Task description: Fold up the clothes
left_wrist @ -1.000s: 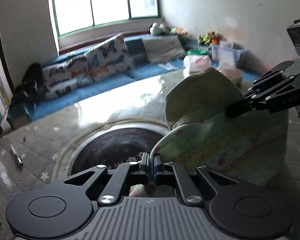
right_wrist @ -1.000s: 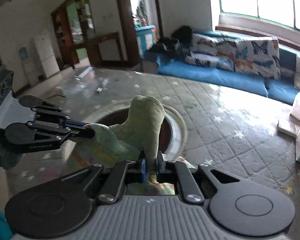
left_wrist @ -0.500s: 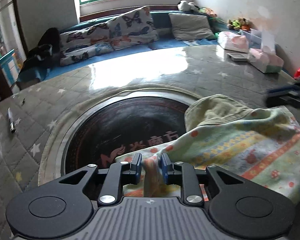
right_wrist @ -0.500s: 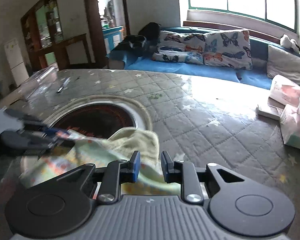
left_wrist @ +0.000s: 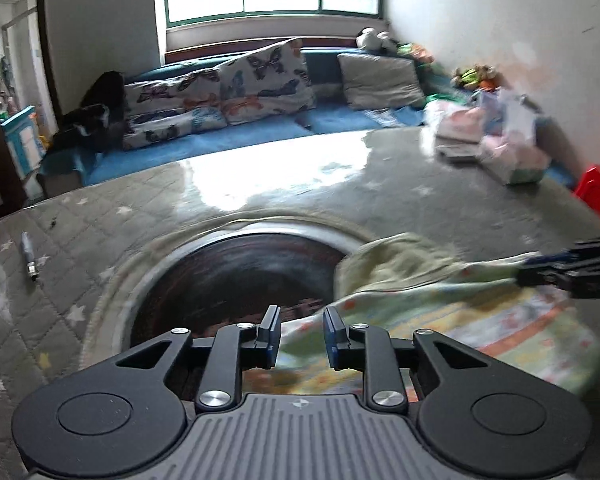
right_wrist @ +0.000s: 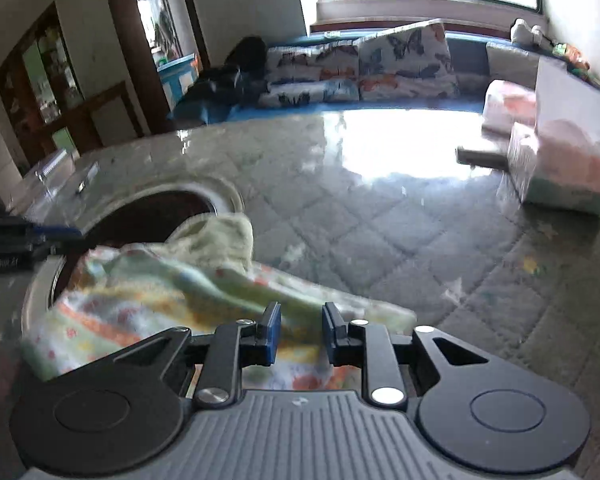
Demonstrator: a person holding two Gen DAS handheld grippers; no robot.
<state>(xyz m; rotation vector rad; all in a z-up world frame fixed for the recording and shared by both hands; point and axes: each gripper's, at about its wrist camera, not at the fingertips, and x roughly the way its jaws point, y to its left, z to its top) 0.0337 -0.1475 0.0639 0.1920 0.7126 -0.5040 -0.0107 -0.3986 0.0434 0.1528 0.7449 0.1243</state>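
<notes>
A second ago both grippers pinched the cloth (left_wrist: 440, 312) and held it up off the table (left_wrist: 260, 184); now it lies slack on the table, and both pairs of jaws have just been opening. The left gripper (left_wrist: 299, 334) stands a little way open, its blue pads apart with a cloth edge lying loose between them, not pinched. The right gripper (right_wrist: 299, 334) is parted about as far, with the cloth's near edge under and between its pads, not clamped. The cloth, pale green with orange and yellow print, lies crumpled, its left part draped over the rim of the dark round inset (left_wrist: 228, 272) in the table. Left of the inset lies a small pen-like thing (left_wrist: 29, 254). Beyond the cloth, at the table's far right, stand soft packs (right_wrist: 560, 168). Behind the table runs a blue sofa (left_wrist: 204, 144) with butterfly cushions (left_wrist: 268, 76).
</notes>
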